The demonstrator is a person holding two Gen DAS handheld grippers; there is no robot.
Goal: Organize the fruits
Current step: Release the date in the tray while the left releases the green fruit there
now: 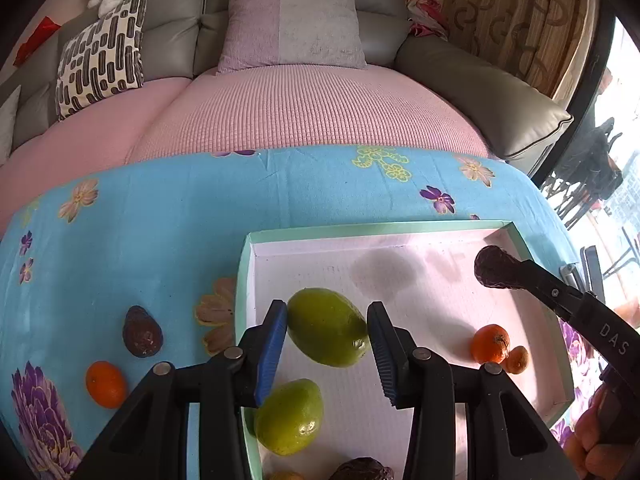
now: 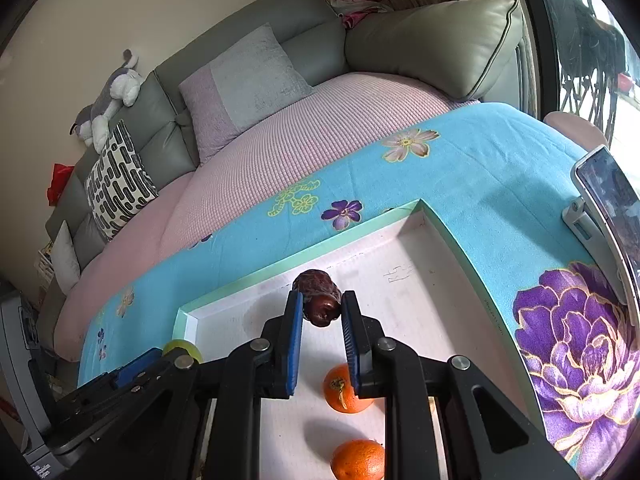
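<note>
- Right gripper [image 2: 320, 316] pinches a dark fruit [image 2: 318, 298], held above the tray [image 2: 452, 236].
- Left gripper [image 1: 327, 350] spread wide round a green fruit [image 1: 326, 326] in tray; contact unclear.
- Step: loading tray. Next: lower & let go; avocado [image 1: 142, 332] + orange [image 1: 105, 384] wait on cloth.

cloth [image 1: 160, 208] blue, floral | tray [image 1: 360, 229] mint rim | mango [image 1: 326, 326] green | tangerine [image 1: 105, 384] orange

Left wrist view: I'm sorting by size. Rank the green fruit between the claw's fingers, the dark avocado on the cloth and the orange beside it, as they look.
1. green fruit, though nearest the camera
2. dark avocado
3. orange, close to the avocado in size
</note>
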